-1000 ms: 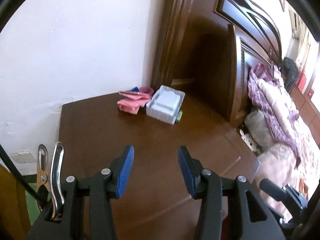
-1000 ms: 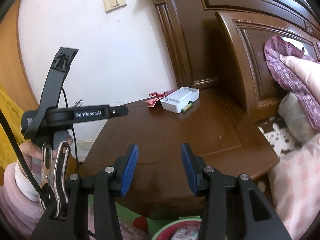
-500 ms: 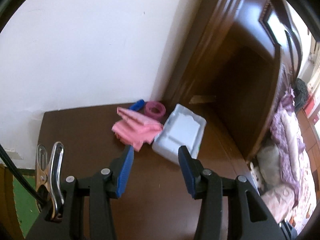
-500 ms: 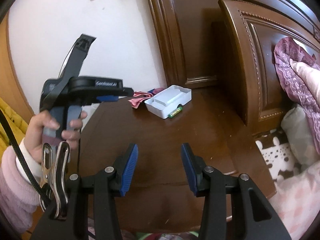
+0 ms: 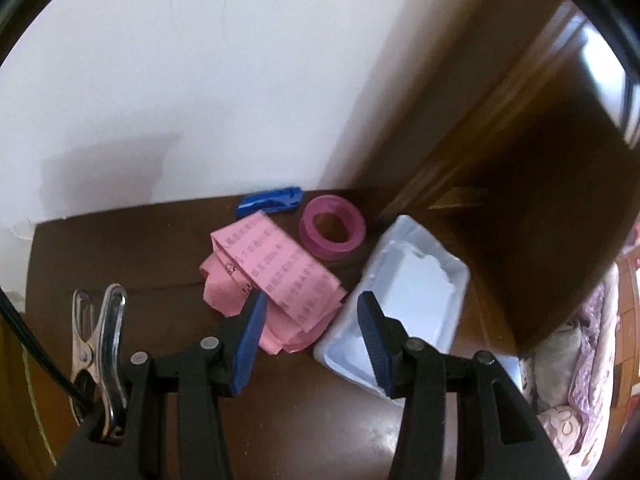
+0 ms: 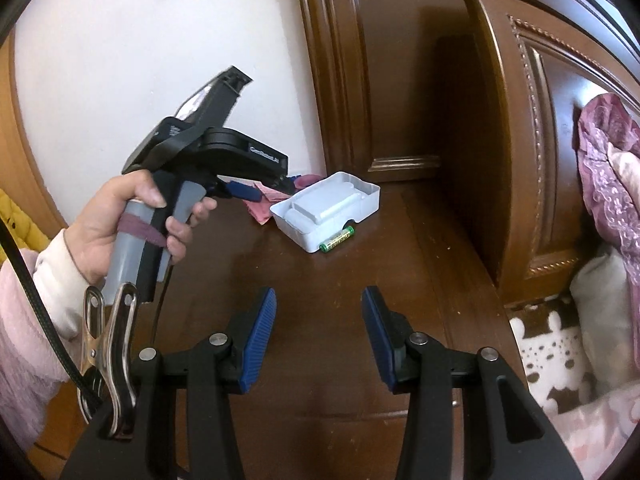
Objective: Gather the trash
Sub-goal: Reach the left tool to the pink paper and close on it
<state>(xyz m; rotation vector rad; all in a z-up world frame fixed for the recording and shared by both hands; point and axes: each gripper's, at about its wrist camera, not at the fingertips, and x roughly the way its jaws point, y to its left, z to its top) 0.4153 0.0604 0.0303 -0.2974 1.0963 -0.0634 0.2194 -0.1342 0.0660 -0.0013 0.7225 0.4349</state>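
Hovering over the far corner of the wooden nightstand (image 6: 360,300), the left gripper (image 5: 308,320) points down at the crumpled pink paper (image 5: 276,276) with its jaws apart and nothing between them, while the right gripper (image 6: 318,320) hangs back over bare wood, also parted and empty. Nothing looks collected yet: the paper, the white plastic tray (image 5: 404,300) just beside it, the pink tape roll (image 5: 332,232), a blue object (image 5: 268,202) I can't identify through the blur, and the battery (image 6: 338,239) against the tray all sit on the top, so the whole pickup is left
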